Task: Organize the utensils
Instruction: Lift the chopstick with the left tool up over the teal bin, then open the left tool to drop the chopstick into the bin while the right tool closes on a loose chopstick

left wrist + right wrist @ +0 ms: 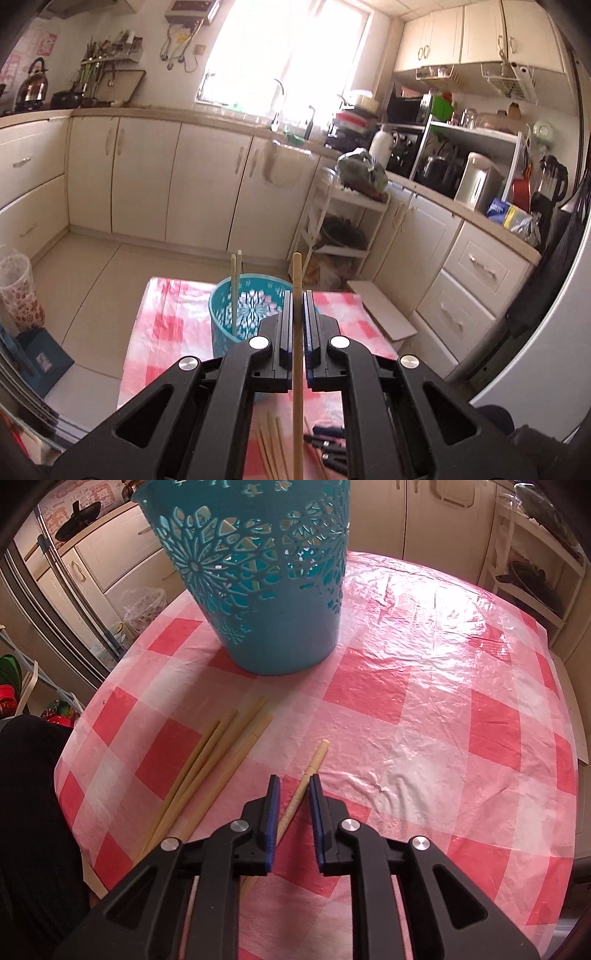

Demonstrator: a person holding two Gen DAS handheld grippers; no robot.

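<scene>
Currently, left gripper (297,295) clamped on chopstick (297,354) above teal basket (225,306); thin, light, stiff, slippery: mid-shaft grip advised. Right gripper (294,788) narrowly parted, straddling loose chopstick (314,766) near table's near edge.

There was one teal basket (258,590), two chopsticks (235,291) standing in it, one chopstick (297,332) clamped upright, and five chopsticks (207,771) lying on the tabletop.

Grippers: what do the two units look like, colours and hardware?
Both match. The left gripper and right gripper have matte black linkage arms with slotted cutouts, round silver pivot bolts, and flat black fingers faced with blue pads. No cables or markings show. A black garment is at the right view's edge.
</scene>
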